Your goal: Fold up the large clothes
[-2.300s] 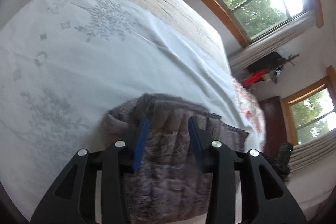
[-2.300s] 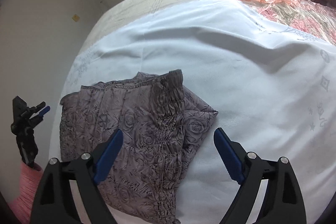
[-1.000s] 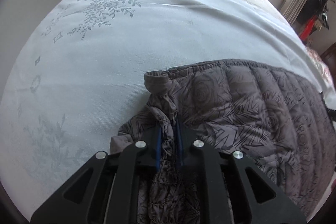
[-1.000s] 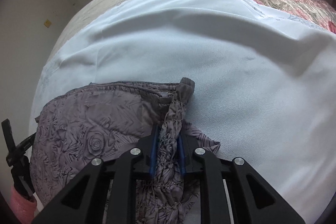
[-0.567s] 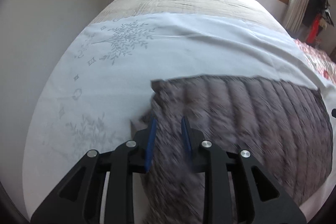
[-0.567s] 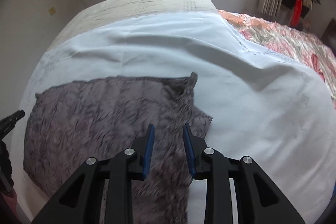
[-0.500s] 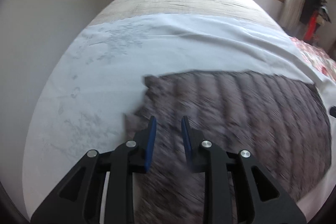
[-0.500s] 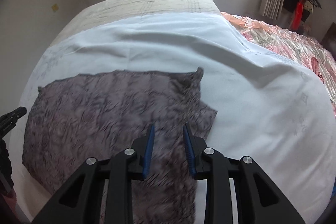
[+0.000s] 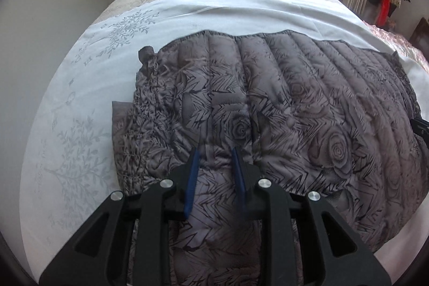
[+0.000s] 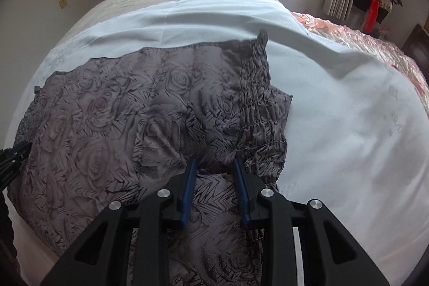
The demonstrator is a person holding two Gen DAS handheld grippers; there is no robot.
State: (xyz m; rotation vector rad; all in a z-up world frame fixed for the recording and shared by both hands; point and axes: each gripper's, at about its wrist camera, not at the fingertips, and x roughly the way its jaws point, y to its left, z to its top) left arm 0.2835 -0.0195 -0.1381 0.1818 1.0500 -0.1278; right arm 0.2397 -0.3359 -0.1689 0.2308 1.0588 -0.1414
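I have a quilted grey garment (image 9: 295, 103) with a rose print spread across the near part of the bed (image 9: 230, 7), its long top hem running parallel to the far edge and its lower part spilling toward the near edge under both tools. It lies on a pale sheet (image 10: 348, 125) that covers most of the bed.

My left gripper (image 9: 215, 154) hangs over the garment near its left end, jaws parted by a narrow gap and holding nothing that I can see; cloth shows between the blue pads but looks to lie below them. My right gripper (image 10: 213, 165) is the same: slightly parted, empty, poised above the right end just inside the gathered, elasticated band (image 10: 257, 103).

I judge this piece soft, puffy and light for its bulk, with a smooth shell that will slide on the sheet and may slip from a shallow pinch. It will sag between 2 grasp points, so it needs both tools lifting together. The firmest holds look like the stitched hem corners and the gathered bands at each end, where layers bunch thick. I would bite deep there, taking both layers, rather than pinching the slick padded middle.
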